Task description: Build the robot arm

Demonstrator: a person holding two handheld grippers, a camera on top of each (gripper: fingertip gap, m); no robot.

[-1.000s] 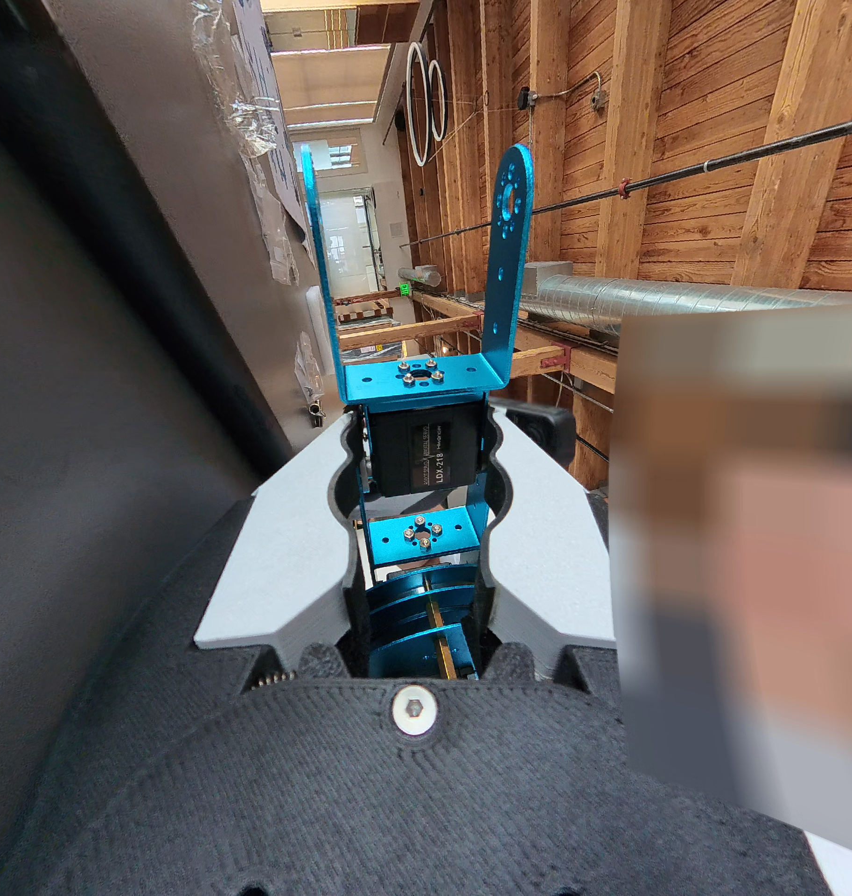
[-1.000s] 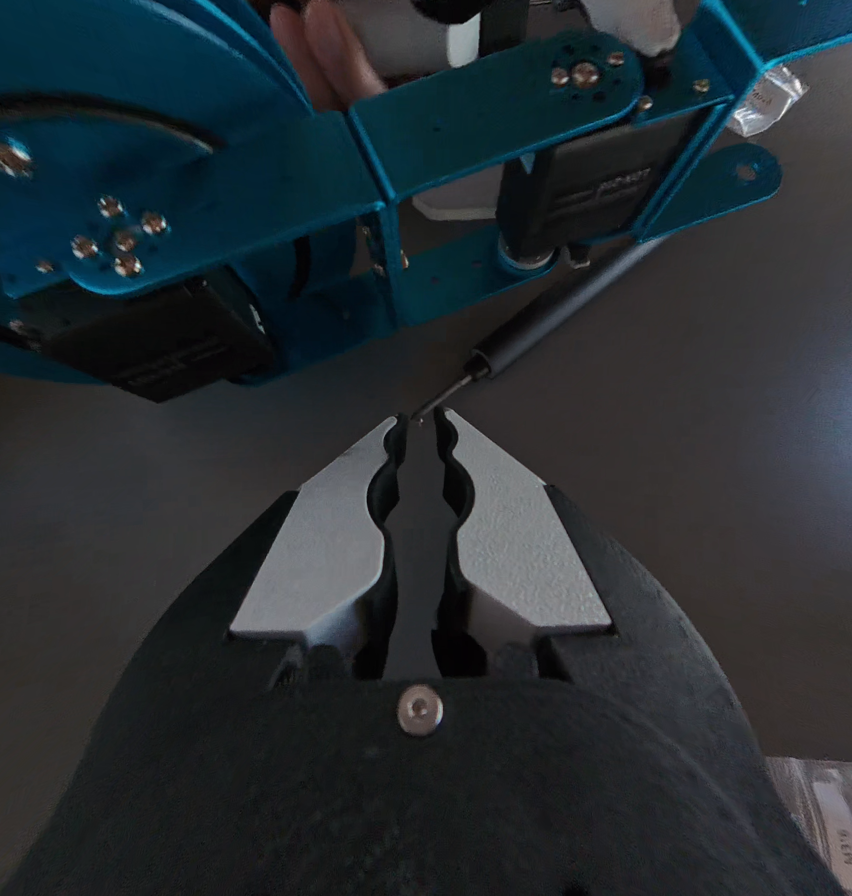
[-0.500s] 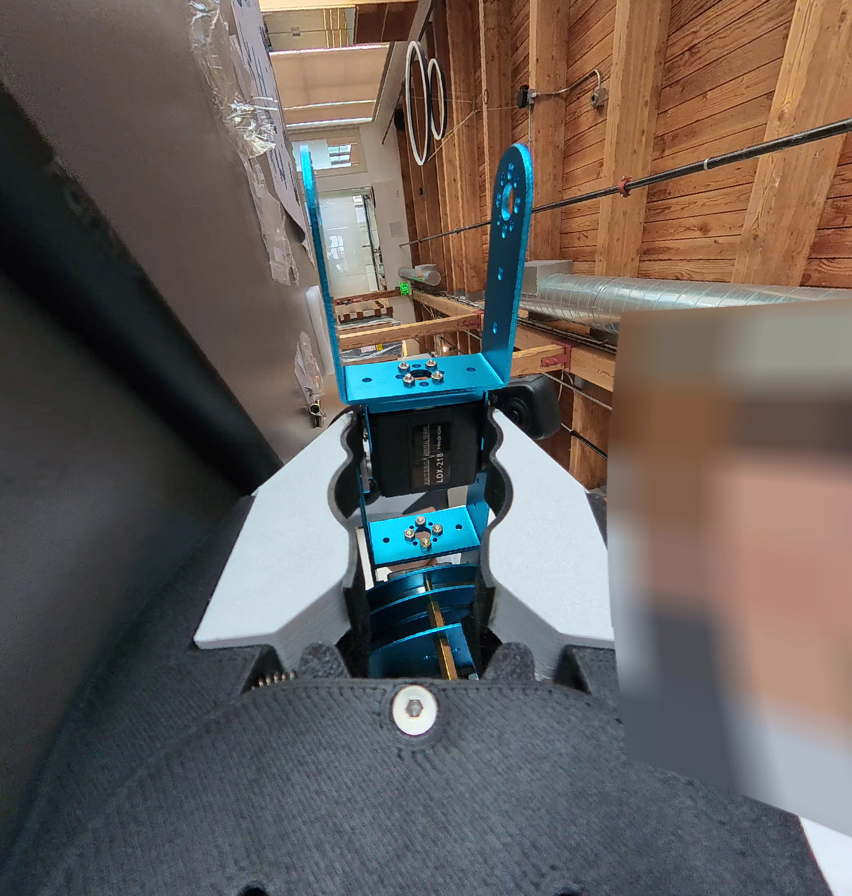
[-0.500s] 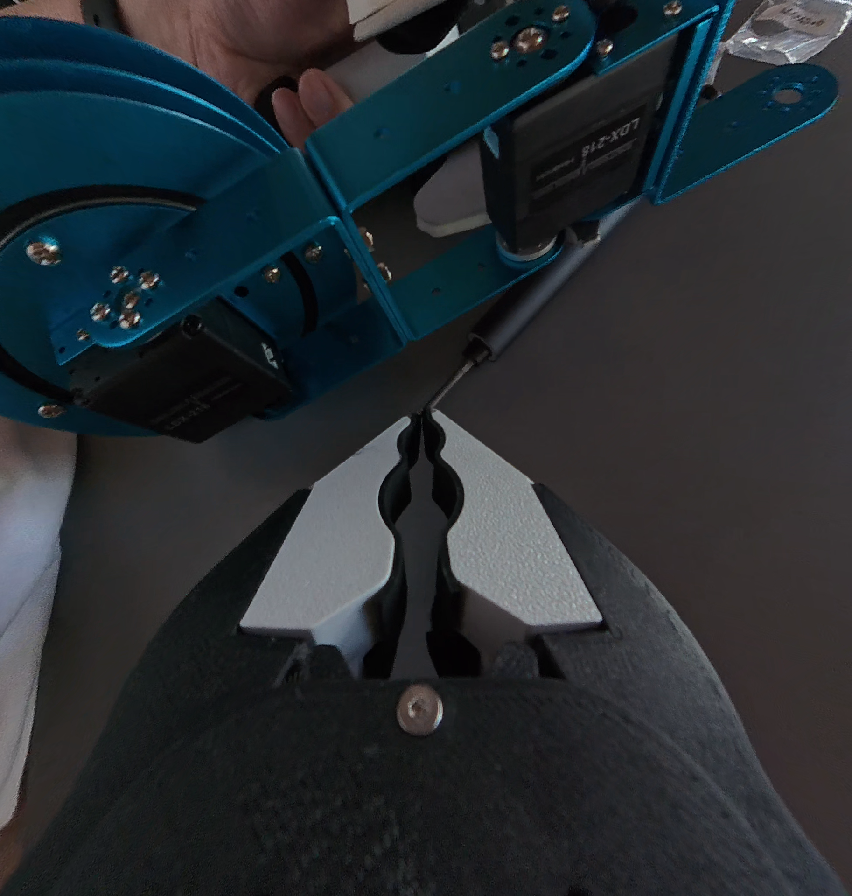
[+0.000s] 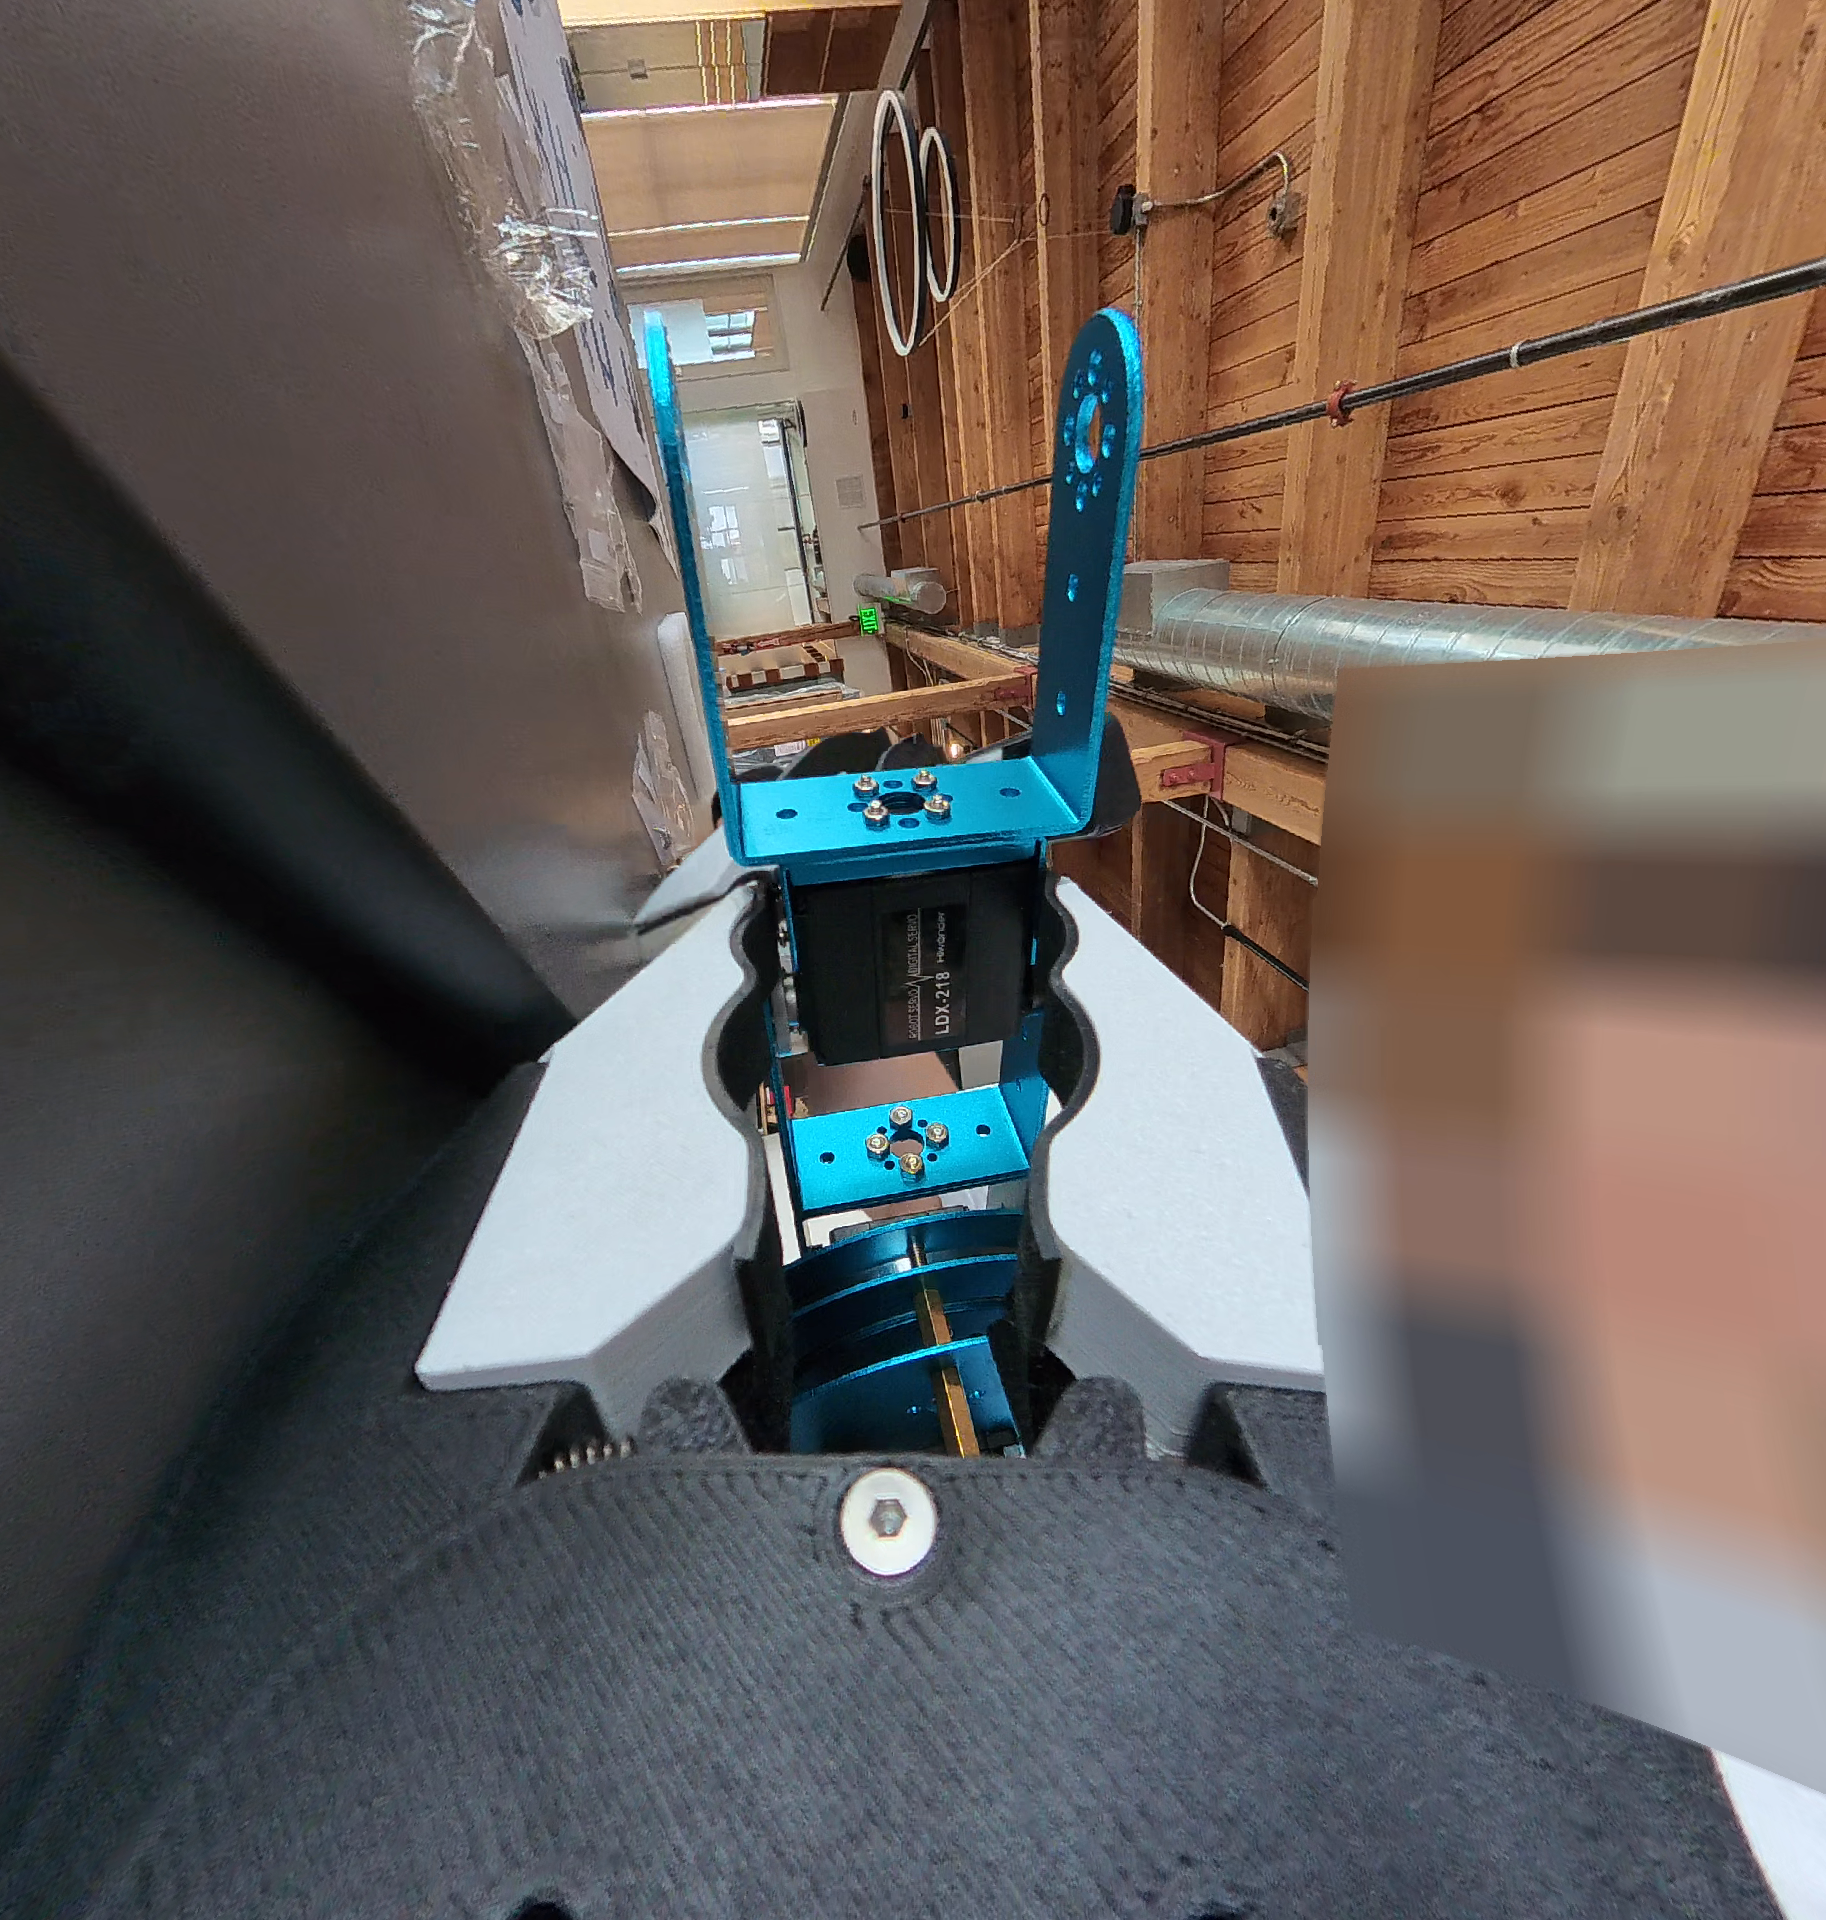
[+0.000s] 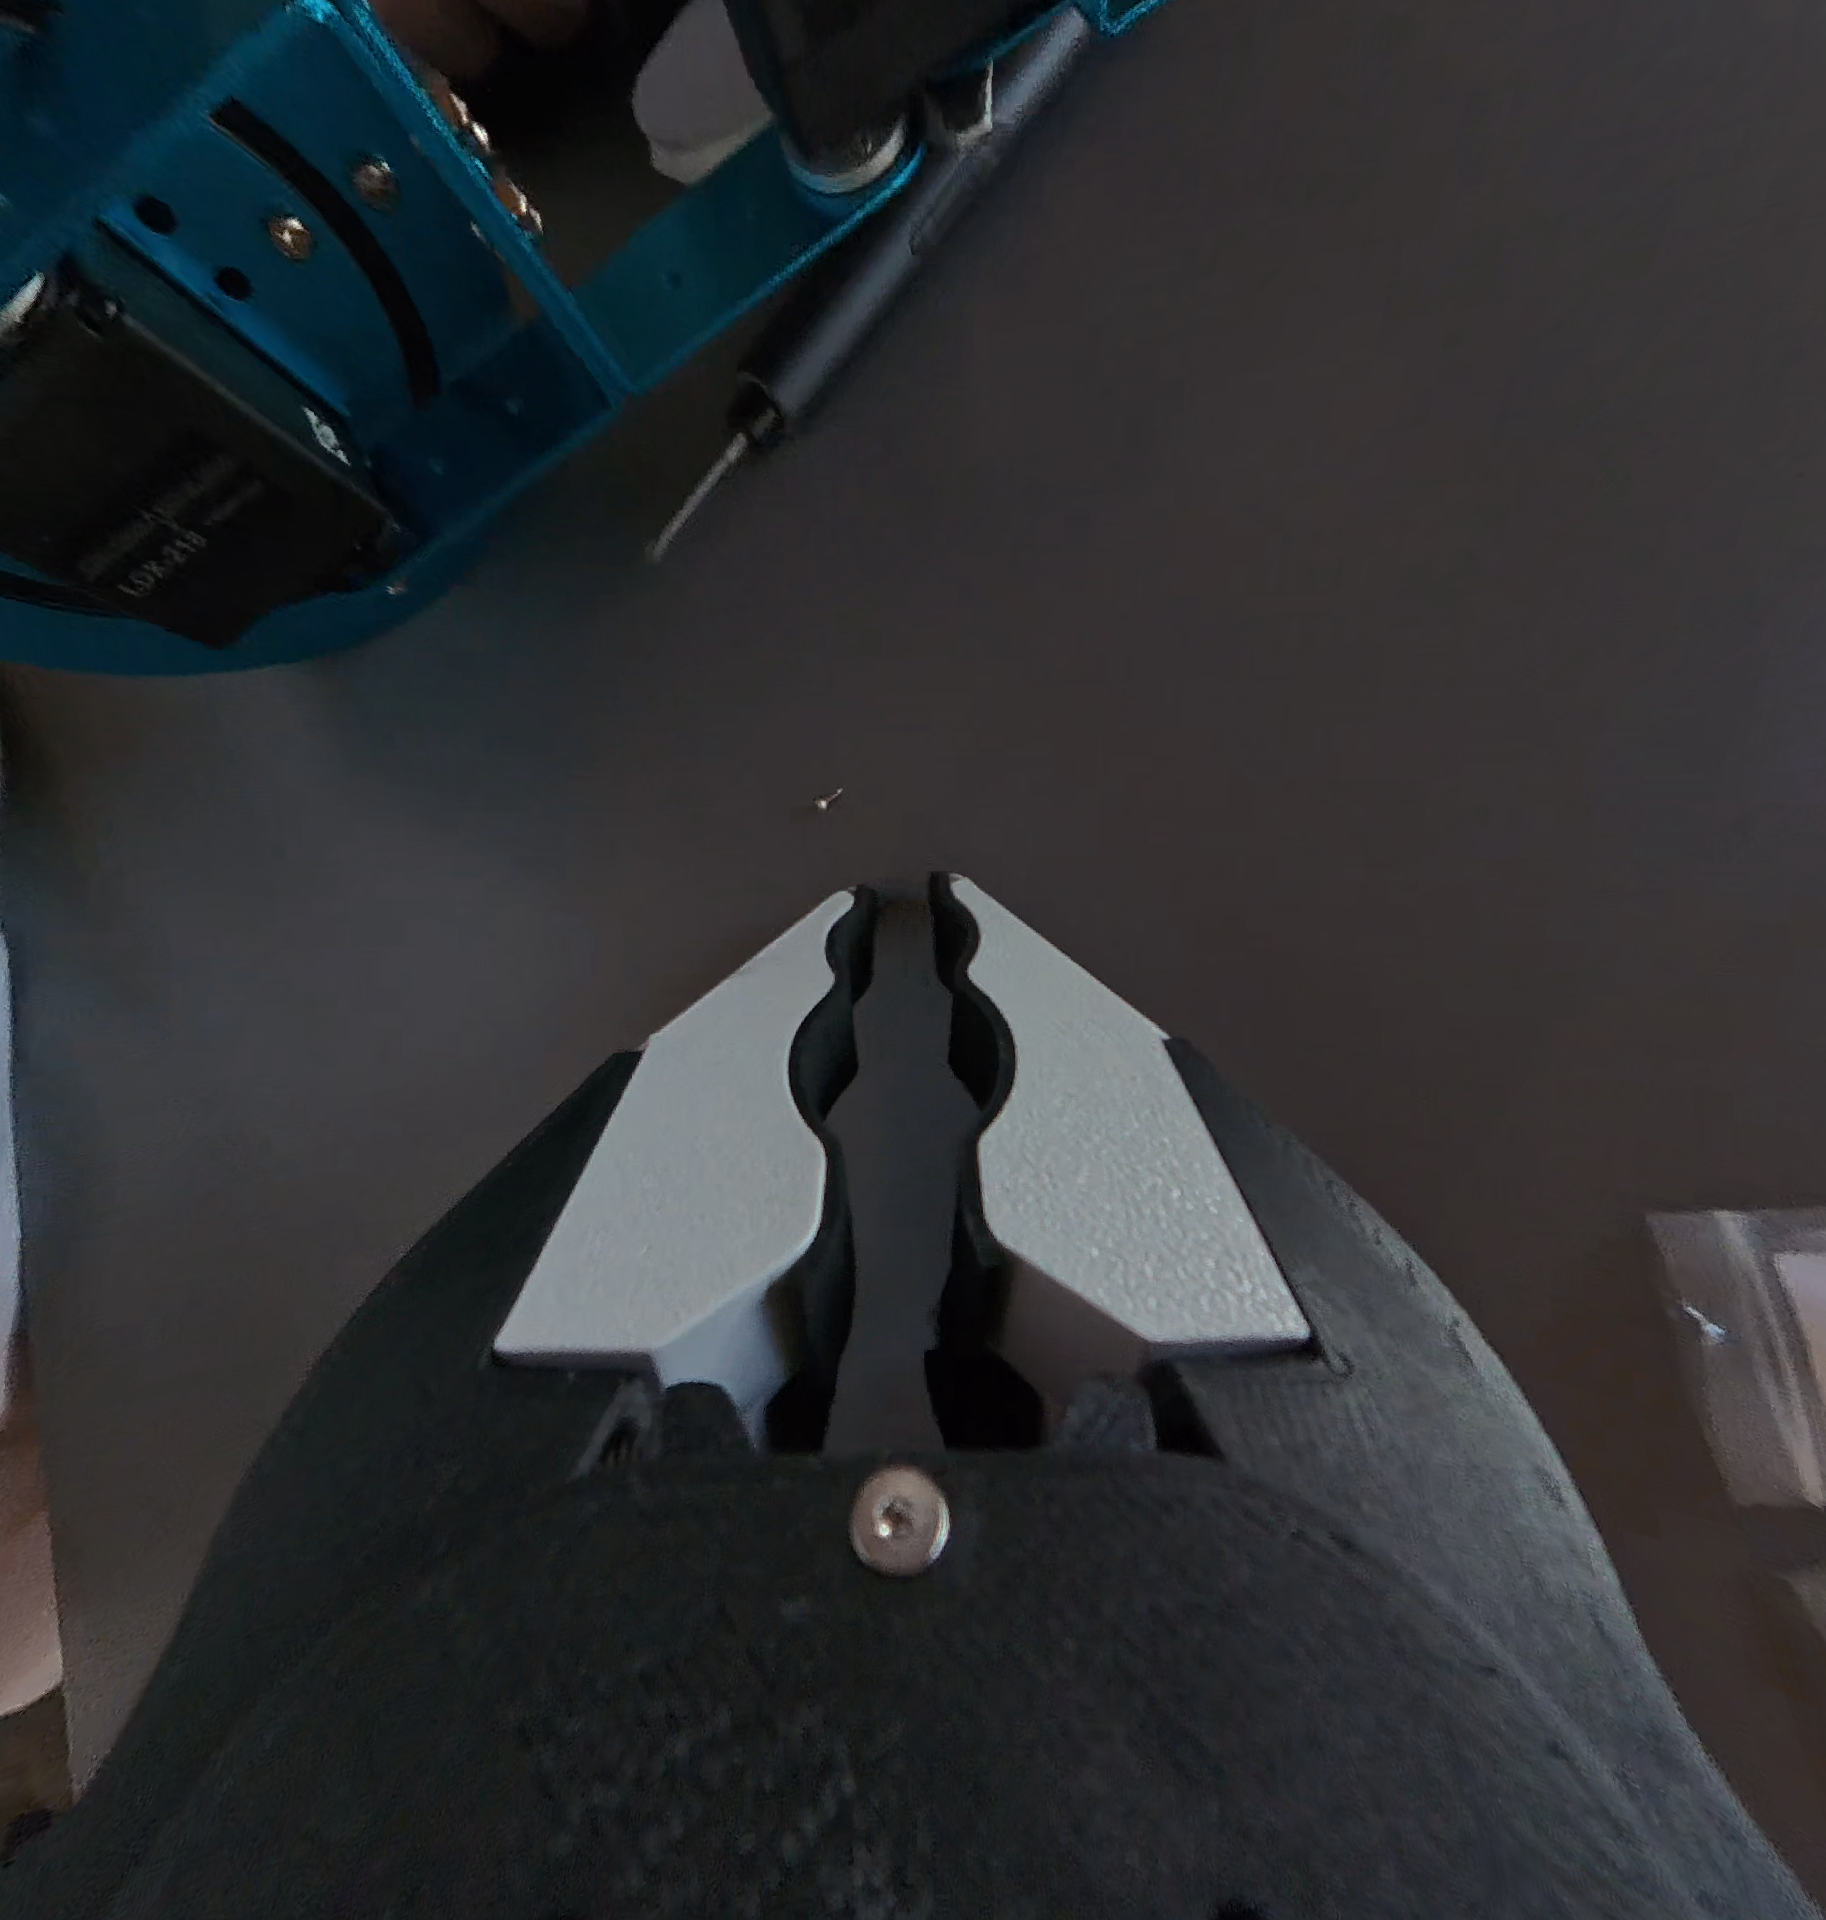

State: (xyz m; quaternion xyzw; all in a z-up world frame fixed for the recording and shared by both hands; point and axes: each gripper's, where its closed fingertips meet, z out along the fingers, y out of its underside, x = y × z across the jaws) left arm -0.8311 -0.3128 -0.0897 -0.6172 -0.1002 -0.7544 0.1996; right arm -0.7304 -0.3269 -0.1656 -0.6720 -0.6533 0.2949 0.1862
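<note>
My left gripper [image 5: 904,935] is turned on its side, so the room beyond it reads rotated, and its pale grey fingers [image 5: 639,1174] are clamped against something held between them, gap wide, wavy black inner pads pressed to its flanks. My right gripper [image 6: 901,888] points steeply down, nothing between its fingers [image 6: 701,1174]; the tips stand a narrow slit apart, the scalloped pads not meeting. Both black textured bodies fill the lower frame, each with a silver bolt at centre.
</note>
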